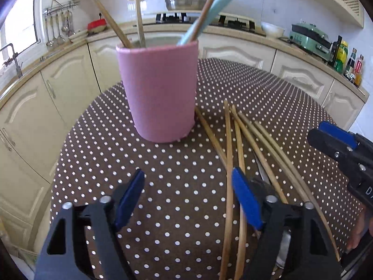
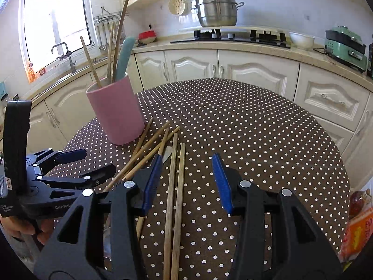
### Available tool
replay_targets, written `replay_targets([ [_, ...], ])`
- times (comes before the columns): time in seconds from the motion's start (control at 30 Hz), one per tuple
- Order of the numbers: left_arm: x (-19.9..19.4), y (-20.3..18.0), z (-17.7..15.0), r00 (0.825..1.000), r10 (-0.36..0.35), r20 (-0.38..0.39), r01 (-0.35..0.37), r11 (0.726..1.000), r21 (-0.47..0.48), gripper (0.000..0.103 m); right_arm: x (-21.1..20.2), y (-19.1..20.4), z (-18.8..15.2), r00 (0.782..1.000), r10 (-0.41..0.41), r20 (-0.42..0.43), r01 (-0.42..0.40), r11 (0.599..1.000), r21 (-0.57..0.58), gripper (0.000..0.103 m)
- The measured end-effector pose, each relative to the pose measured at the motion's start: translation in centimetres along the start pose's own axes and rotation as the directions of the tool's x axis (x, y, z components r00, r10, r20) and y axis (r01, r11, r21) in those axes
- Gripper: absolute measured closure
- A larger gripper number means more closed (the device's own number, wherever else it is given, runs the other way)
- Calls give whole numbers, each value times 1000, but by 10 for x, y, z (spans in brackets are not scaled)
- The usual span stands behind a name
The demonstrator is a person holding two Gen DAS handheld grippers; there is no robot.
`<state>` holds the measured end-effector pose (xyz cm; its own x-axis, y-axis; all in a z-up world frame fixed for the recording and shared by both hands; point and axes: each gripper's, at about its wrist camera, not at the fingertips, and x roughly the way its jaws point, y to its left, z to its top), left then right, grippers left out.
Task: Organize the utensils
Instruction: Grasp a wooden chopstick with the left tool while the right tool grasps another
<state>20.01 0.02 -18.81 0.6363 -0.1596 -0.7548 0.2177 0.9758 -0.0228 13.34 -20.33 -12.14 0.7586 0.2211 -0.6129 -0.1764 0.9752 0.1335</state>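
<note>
Kitchen cabinets ring a polka-dot table (image 1: 163,163). From the left wrist, the left gripper (image 1: 186,200) gapes empty before a pink cup (image 1: 158,91). From the right wrist, the right gripper (image 2: 186,179) spreads over loose chopsticks (image 2: 173,186) — light, stiff, likely best pinched mid-length — their near ends cut off.

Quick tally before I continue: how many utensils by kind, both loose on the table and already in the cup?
Wooden chopsticks loose on the table: 6
Wooden sticks in the pink cup, one marked: 3
Teal-handled utensil in the cup: 1
Metal utensil, mostly hidden under the loose chopsticks: 1
Total: 11
</note>
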Motion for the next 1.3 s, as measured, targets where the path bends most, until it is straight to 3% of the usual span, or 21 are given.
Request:
replay_targets([
  [0.3,8,-7,3,998,-51,-27,52,998,45,43,13,-3,-1,998,33,-60,-33,999,7,58],
  [0.4,12,-12,7,998,-47,-39,49,997,59,51,18,-2,0,996,35,-85,-35,999,2,58],
  [0.53,16,-12,13,995,-78,-62,80,996,35,74,24,1,-1,991,22,-129,-24,1000,-12,58],
  [0.63,22,-13,14,992,-85,-93,88,996,29,97,28,1,-3,986,0,-167,-4,1000,-20,58],
  [0.97,15,-5,5,992,-87,-94,85,996,-31,98,37,-1,-10,966,-46,-254,31,998,-61,59],
  [1.17,26,-8,19,992,-67,-112,64,998,-27,97,43,4,-10,955,-66,-289,43,995,-85,61],
  [1.2,29,-11,22,992,-63,-114,61,998,-22,97,45,5,-11,950,-77,-302,48,994,-102,70],
  [1.3,35,-12,29,990,-55,-130,53,998,-24,97,48,9,-12,949,-93,-302,54,989,-134,75],
])
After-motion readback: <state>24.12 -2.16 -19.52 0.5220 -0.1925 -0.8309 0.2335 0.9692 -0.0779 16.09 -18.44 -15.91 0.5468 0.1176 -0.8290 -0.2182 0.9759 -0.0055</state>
